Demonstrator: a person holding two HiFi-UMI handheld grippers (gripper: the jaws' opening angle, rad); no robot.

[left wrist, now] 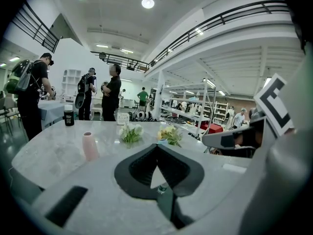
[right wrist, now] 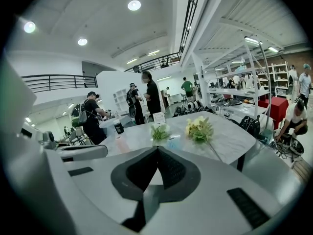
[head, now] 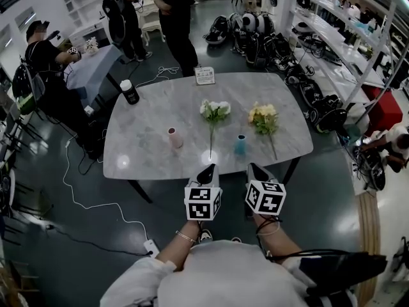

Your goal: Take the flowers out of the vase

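White flowers (head: 214,110) and yellow flowers (head: 263,117) lie flat on the marble table (head: 147,130), stems pointing toward me. A small pink vase (head: 174,137) stands left of the white stem, and a small blue vase (head: 240,144) stands between the two stems; nothing is in either vase. My left gripper (head: 208,171) and right gripper (head: 255,170) hang side by side at the table's near edge, both shut and holding nothing. The left gripper view shows the pink vase (left wrist: 89,146) and both bunches (left wrist: 130,132) beyond its shut tips (left wrist: 157,146). The right gripper view shows the yellow flowers (right wrist: 199,129) past its shut tips (right wrist: 157,149).
A black bottle with a white cap (head: 130,91) stands at the table's far left corner, a white sign card (head: 205,75) at the far edge. People (head: 172,18) stand behind the table. Cables (head: 83,197) run over the floor at left; shelving and bags (head: 319,75) stand at right.
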